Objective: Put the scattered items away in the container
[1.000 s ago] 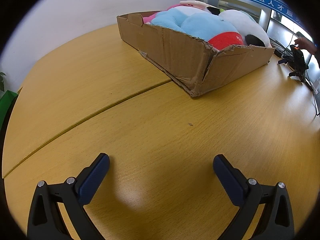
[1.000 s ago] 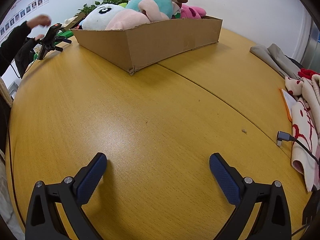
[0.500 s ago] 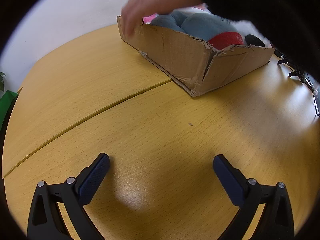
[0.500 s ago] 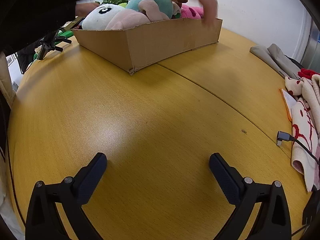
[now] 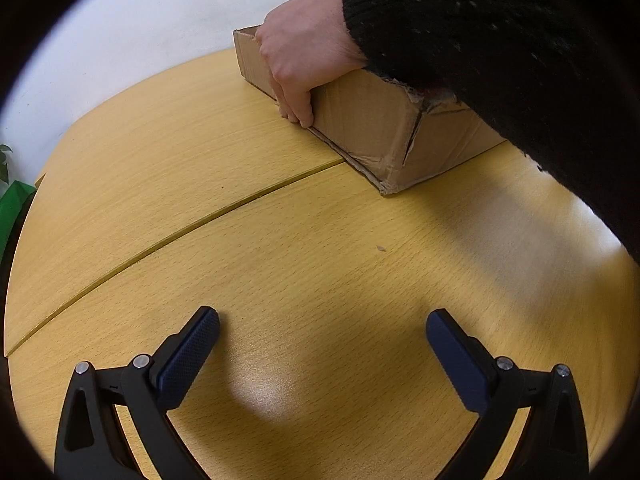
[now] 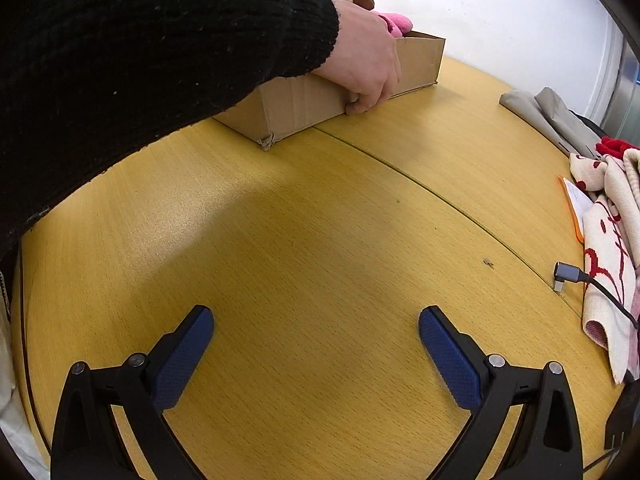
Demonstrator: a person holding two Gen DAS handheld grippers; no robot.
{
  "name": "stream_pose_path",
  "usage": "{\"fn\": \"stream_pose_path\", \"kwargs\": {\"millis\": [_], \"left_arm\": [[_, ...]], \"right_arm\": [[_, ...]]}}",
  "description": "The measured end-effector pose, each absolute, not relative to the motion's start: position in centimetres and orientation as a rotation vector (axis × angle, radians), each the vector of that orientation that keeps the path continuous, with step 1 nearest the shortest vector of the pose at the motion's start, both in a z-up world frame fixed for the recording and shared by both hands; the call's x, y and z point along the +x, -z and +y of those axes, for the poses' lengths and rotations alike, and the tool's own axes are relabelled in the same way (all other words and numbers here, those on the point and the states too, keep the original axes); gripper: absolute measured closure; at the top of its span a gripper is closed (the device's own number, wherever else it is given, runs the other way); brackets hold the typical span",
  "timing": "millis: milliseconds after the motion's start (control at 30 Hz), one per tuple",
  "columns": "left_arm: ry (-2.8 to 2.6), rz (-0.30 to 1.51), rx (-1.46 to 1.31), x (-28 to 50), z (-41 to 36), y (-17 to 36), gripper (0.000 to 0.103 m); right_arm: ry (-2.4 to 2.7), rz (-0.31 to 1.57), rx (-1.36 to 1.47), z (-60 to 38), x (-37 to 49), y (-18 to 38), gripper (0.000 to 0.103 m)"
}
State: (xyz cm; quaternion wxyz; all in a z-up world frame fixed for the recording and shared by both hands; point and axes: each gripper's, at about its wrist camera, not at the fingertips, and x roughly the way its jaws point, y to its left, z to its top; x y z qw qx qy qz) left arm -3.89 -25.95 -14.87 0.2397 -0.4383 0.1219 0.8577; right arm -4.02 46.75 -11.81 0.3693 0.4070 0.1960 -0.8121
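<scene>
Cardboard box sits at the far side of the yellow wooden table, with a bare hand gripping its long side wall, fingers curled down over the outer face to the table. A black knitted sleeve reaches across over the box and hides most of what lies inside. From the right wrist view the same hand clasps the box, and a pink plush shows above the far rim.

Left gripper rests low over bare table well short of the box, its blue-padded jaws spread wide with nothing between them. Right gripper is likewise spread wide and empty over bare wood.

At the right table edge lie a cream cloth with red pattern and a grey cable plug just beside it.
</scene>
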Motion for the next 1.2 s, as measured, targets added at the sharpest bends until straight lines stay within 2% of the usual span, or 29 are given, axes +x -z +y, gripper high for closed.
{"fn": "stream_pose_path", "kwargs": {"millis": [1200], "left_arm": [[-2.348,0.333,-1.202,-4.1,-26.3,16.2,0.000]], "right_arm": [[2.086,0.504,1.045,46.7,-3.9,11.8,0.000]]}}
